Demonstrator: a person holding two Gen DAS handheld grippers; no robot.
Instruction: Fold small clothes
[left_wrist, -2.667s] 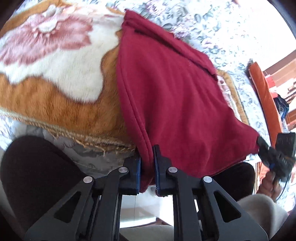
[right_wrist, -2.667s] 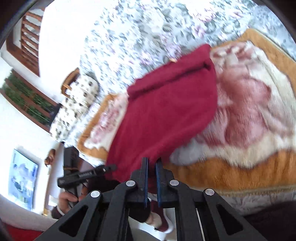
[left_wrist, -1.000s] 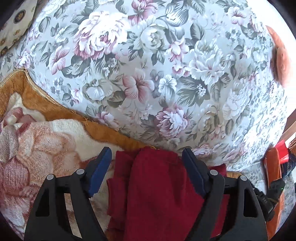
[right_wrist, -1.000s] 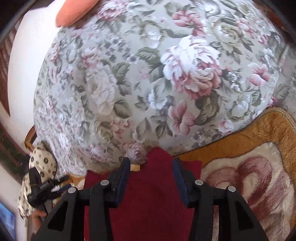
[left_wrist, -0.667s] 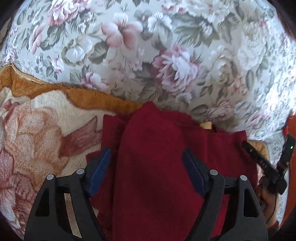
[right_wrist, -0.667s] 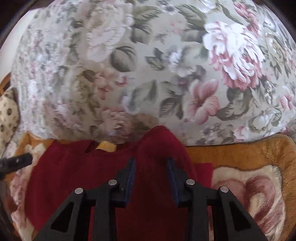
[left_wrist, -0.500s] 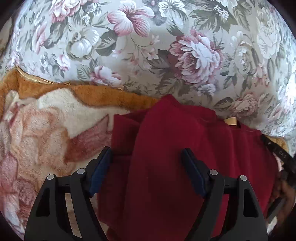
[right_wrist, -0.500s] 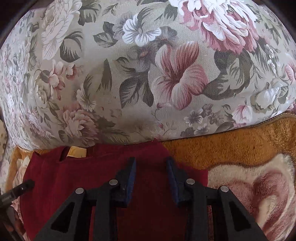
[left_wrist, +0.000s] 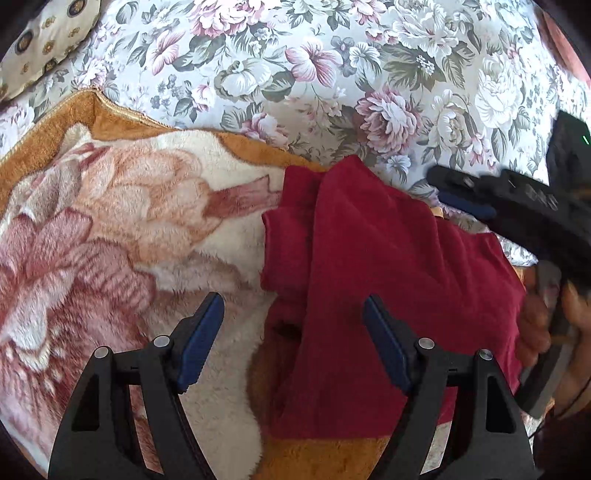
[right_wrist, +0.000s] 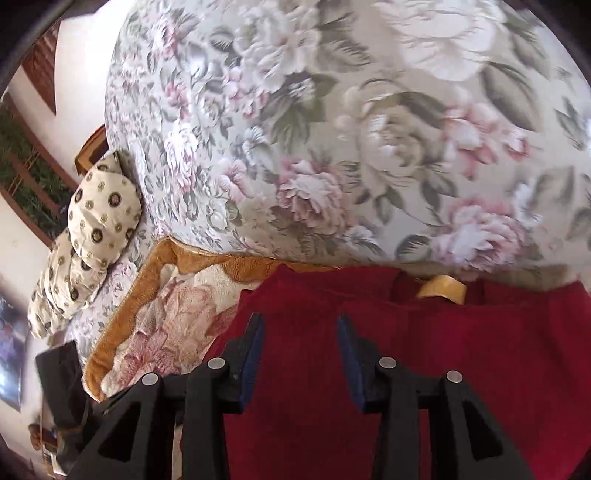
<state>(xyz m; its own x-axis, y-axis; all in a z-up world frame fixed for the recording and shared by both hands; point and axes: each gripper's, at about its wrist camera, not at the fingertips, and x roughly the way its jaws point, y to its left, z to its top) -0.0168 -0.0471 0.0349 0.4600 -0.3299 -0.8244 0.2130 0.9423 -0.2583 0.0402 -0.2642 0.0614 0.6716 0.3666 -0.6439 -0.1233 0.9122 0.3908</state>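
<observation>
Red garment (left_wrist: 388, 266) on blanket (left_wrist: 110, 229), seemingly folded.

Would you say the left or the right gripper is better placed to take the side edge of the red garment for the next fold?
Probably the left gripper: open, it straddles the red garment's bunched side edge. The right gripper, open, hovers over the flat middle.

Soft cloths lying under hard matt plastic.
The dark red matt knit garment (left_wrist: 373, 266) is resting on a plush orange-and-cream fleece blanket (left_wrist: 122, 221) with deep pile; the floral woven bedsheet (left_wrist: 295, 66) is looking smooth. The black matt plastic left gripper (left_wrist: 291, 332) is showing blue pads (left_wrist: 199, 343) and shiny metal pins.
</observation>
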